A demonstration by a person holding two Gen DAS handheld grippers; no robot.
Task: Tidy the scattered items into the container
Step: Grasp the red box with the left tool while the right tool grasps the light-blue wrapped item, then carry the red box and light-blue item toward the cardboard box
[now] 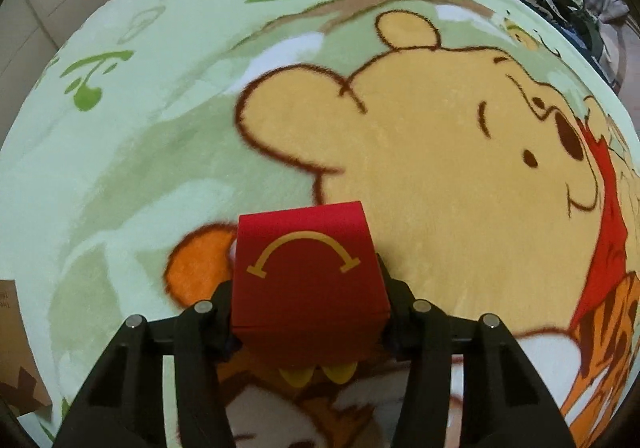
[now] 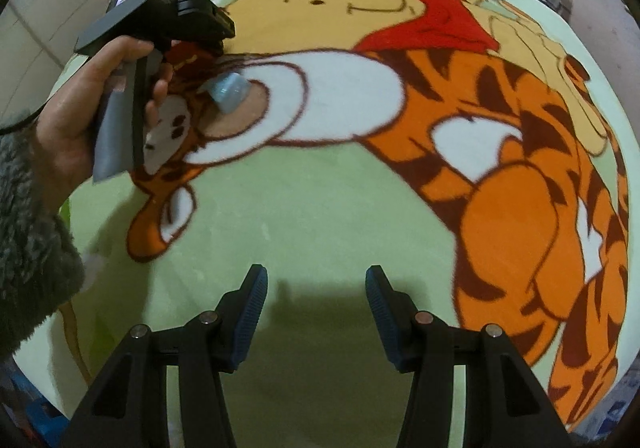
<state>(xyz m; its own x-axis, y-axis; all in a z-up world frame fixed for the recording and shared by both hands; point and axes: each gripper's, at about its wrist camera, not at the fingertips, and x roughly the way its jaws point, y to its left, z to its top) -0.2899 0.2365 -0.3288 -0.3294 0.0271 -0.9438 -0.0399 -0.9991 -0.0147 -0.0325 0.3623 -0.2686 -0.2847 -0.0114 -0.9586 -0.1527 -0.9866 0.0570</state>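
Left gripper point(image 1: 308, 312): clamped on a red box point(image 1: 308, 272), one finger against each side wall. Box printed with a yellow curved double-headed arrow on the face toward the camera; yellow shapes visible under its lower edge. Box held above a green cartoon blanket point(image 1: 120, 168), over the bear's yellow face and an orange patch of the print.

Right gripper point(image 2: 316, 300): spread wide, nothing between the blue ribbed pads point(image 2: 252, 312). Positioned low over a plain green area of the blanket point(image 2: 300, 208), shadow directly below the fingers.

Left hand point(image 2: 80, 104) — seen in the right wrist view only: wrapped around the grey-and-black handle of the left gripper unit point(image 2: 160, 4), thumb toward the top, fingers curled around the front. Grey fuzzy sleeve point(image 2: 28, 228) covering the wrist and forearm, entering from the left edge. Small lit screen on the rear of the unit. Red box mostly hidden behind the hand and unit in this view; only a dark red sliver visible.

Also right wrist view only: a pale blue translucent item point(image 2: 230, 90), lying on the blanket on the tiger's white muzzle, just beside the left hand. Type cannot be told.

Left wrist view only: brown cardboard point(image 1: 16, 352) at the lower left edge, resting at the blanket's border; whether it is the container cannot be told.
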